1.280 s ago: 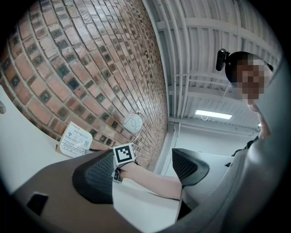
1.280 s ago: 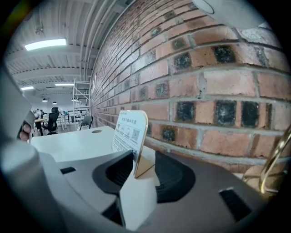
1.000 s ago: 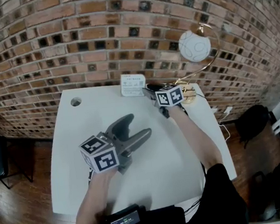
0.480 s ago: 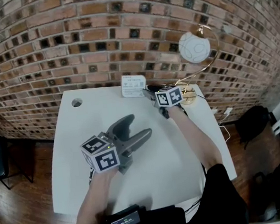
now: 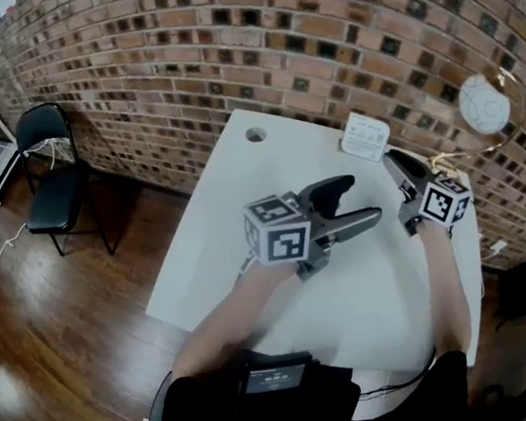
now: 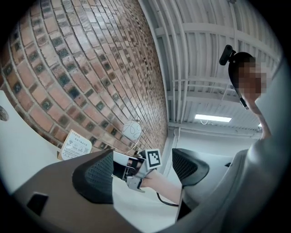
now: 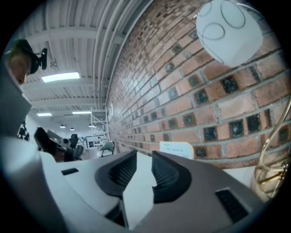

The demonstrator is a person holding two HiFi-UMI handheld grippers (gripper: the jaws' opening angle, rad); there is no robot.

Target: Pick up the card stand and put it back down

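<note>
Card stand (image 5: 366, 135) down on desk (image 5: 248, 244) — put-down appears complete
Right gripper (image 7: 143, 157) drawn back from stand, jaws just narrowing, empty; left gripper (image 5: 364, 198) jaws wide, empty.

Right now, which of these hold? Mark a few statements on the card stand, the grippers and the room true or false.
The right gripper holds the card stand. False: the stand sits on the table by the brick wall; the jaws, just closing, have nothing between them.
The left gripper has its jaws apart and empty. True.
A white globe lamp stands right of the card stand. True.
The black chair is on the table. False: it stands on the floor.
</note>
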